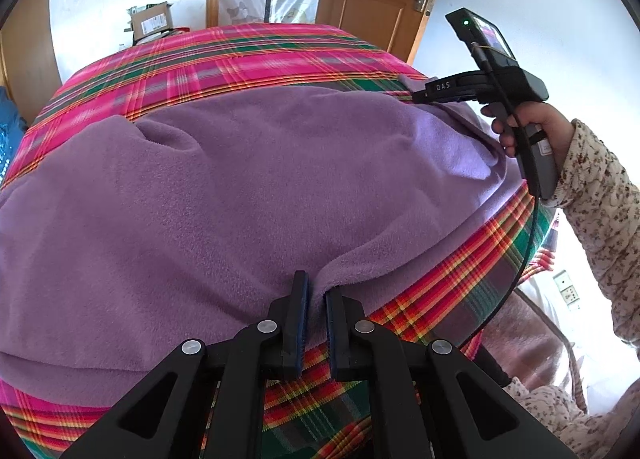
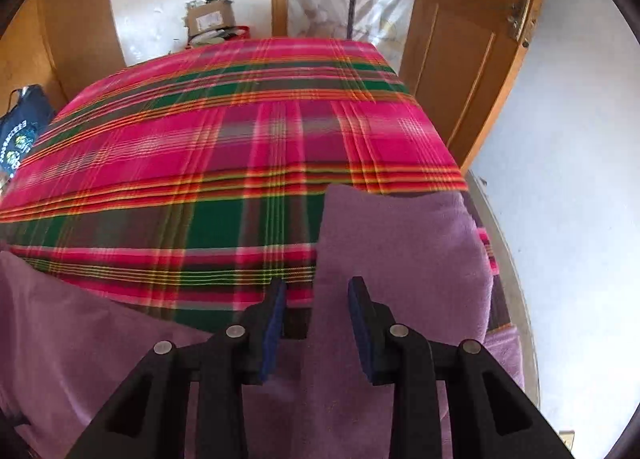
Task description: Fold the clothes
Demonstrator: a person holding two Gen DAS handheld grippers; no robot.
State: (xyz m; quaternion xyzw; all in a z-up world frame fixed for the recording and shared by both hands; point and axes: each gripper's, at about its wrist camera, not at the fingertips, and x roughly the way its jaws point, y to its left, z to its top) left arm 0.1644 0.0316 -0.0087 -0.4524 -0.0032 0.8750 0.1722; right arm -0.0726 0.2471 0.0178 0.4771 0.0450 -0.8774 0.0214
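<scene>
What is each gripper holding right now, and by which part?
The left gripper pinches the near hem of the purple fleece garment. The right gripper stands open over a raised flap of it, gripping nothing.

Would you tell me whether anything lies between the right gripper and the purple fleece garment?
Nothing visible does: the right gripper hangs open directly over the purple fleece garment, with no other object between them.

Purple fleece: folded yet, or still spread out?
Mostly spread: the fleece covers the plaid cloth in one rumpled layer. The left gripper pinches its near edge. No finished fold shows.
</scene>
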